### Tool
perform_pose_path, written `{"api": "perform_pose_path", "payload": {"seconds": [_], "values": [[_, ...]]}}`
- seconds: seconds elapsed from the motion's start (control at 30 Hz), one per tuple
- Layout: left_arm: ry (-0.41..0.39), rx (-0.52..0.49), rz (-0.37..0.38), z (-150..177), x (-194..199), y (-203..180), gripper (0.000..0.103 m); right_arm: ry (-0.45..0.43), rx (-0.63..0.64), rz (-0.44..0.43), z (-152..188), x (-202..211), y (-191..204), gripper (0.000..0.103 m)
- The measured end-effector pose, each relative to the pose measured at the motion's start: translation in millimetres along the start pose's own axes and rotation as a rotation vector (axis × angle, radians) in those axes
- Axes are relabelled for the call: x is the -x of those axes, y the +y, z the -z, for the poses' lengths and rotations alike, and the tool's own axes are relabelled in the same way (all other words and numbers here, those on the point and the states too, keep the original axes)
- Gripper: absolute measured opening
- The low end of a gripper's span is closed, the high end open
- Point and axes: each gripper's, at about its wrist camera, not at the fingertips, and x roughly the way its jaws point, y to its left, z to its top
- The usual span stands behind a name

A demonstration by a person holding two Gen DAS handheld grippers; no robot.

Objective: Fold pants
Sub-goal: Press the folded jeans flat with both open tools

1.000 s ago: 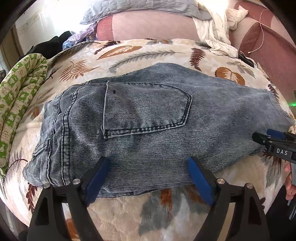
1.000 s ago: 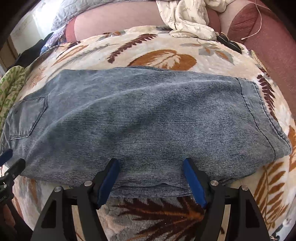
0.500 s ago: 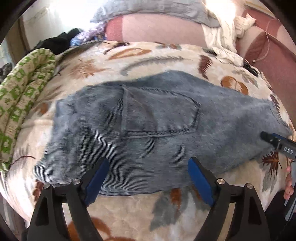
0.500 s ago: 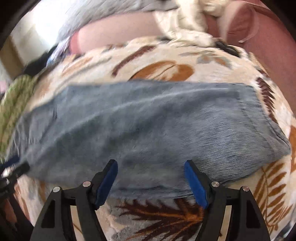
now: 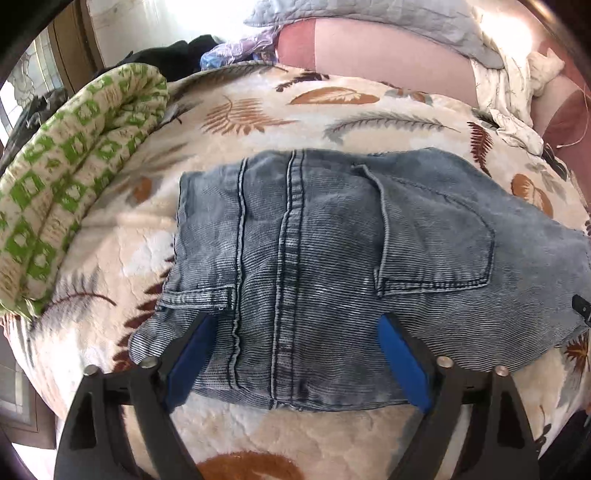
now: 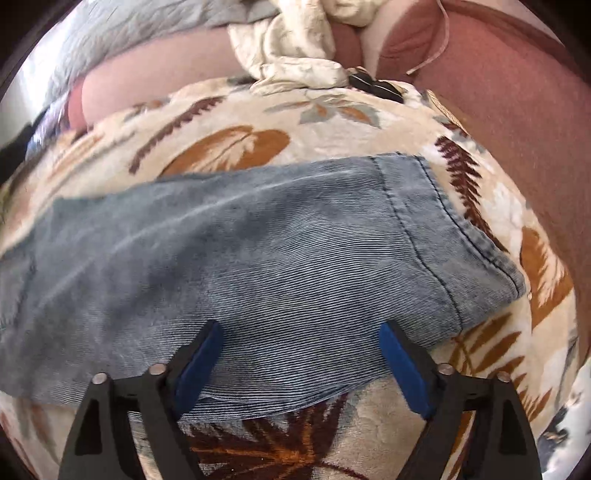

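Note:
Faded blue jeans (image 5: 332, 258) lie folded lengthwise on a leaf-patterned blanket (image 5: 258, 110). The left wrist view shows the waistband end with a back pocket (image 5: 436, 236). My left gripper (image 5: 295, 321) hovers over the near edge by the waistband, its jaws opening, denim below the blue pads but not pinched. In the right wrist view the leg hem (image 6: 461, 251) lies to the right. My right gripper (image 6: 300, 328) stands over the near edge of the leg (image 6: 258, 258), its jaws also opening, gripping nothing. A tip of the right gripper (image 5: 581, 310) shows at the left view's right edge.
A rolled green-and-cream blanket (image 5: 74, 155) lies left of the waistband. A grey quilt (image 5: 369, 18), pink cushions (image 6: 498, 110) and a crumpled cream cloth (image 6: 295, 48) sit at the back. A small black object (image 6: 373, 86) lies near the cloth.
The left gripper has slid left towards the waistband, and the right gripper right towards the hem. Both pairs of jaws stand a little wider. The jeans stay flat.

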Motion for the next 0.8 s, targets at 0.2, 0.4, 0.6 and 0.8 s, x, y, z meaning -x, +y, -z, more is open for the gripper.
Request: {"api": "perform_pose_path", "payload": {"seconds": [0.2, 0.4, 0.6, 0.8], "values": [[-0.025, 0.013, 0.038, 3, -8, 7, 0.103, -0.009, -0.012, 0.015, 6, -2, -2, 0.097], [-0.088, -0.008, 0.095, 9, -10, 11, 0.103, -0.020, -0.012, 0.053, 5, -4, 2, 0.100], [-0.094, -0.010, 0.113, 7, -12, 11, 0.103, -0.029, -0.015, 0.077, 7, -6, 4, 0.102], [-0.092, -0.011, 0.121, 9, -12, 14, 0.103, -0.031, -0.018, 0.079, 7, -7, 4, 0.102]]}}
